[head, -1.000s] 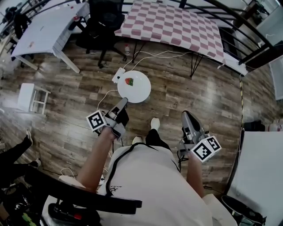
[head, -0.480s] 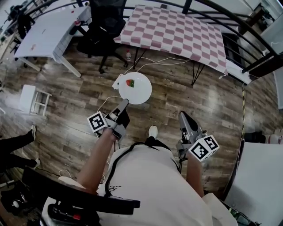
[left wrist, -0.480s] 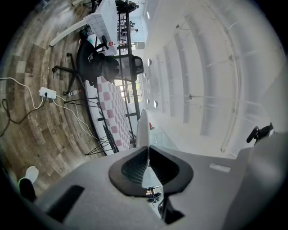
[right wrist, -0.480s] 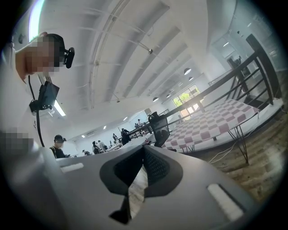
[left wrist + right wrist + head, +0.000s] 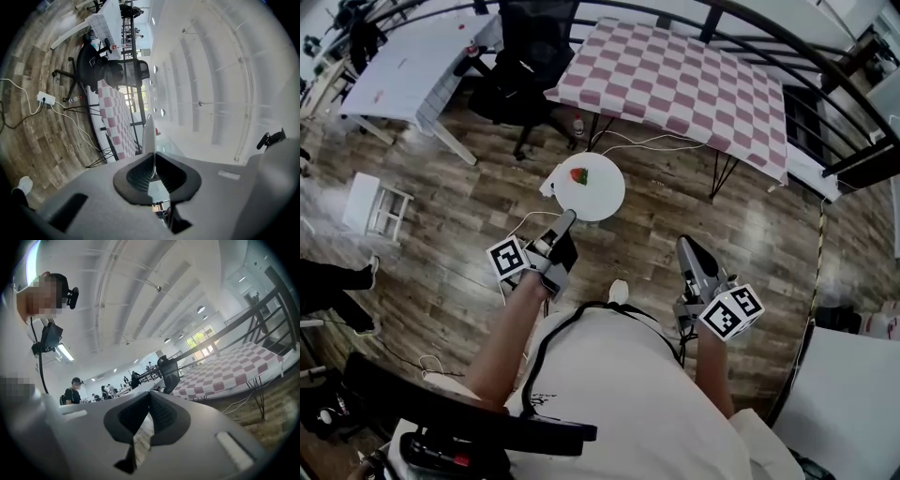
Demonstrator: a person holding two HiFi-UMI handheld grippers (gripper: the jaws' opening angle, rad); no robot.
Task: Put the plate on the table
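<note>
Plate [image 5: 600,194], one, in left gripper [image 5: 567,217] of two

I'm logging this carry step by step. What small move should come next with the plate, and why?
Probably carry it forward, kept level. The left gripper clamps the rim of the plate over the wooden floor, and the checkered table lies ahead, not yet under it.

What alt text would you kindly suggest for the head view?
The left gripper holds a white plate, bearing a small red-and-green item, by its rim above wood floor. The right gripper is shut and empty; a checkered table stands ahead.
</note>
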